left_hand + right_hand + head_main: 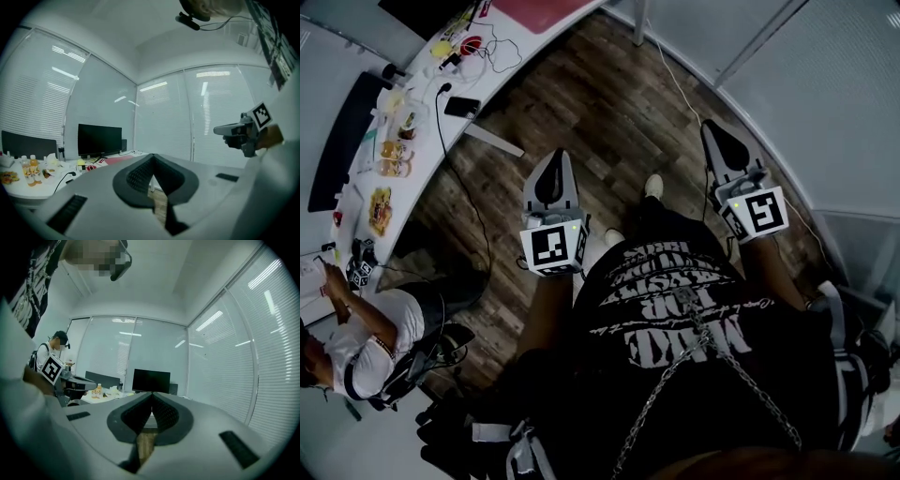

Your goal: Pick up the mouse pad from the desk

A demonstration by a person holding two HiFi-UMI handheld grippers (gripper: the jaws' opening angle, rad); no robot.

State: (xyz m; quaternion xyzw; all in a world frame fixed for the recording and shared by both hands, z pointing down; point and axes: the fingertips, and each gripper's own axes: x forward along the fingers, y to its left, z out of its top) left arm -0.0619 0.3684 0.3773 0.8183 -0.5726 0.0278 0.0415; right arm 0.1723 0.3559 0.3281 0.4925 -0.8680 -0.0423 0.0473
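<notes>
The mouse pad is a flat pink-red sheet on the far end of the curved white desk. The left gripper view shows it as a reddish strip in front of a black monitor. My left gripper is shut and empty, held level over the wooden floor, well short of the desk. My right gripper is also shut and empty, further right over the floor beside the glass wall. Each gripper shows in the other's view: the right gripper and the left gripper.
Bottles and snacks, a phone, cables and a dark monitor crowd the desk. Another person sits at its near end. Glass walls with blinds close in on the right. A cable trails over the floor.
</notes>
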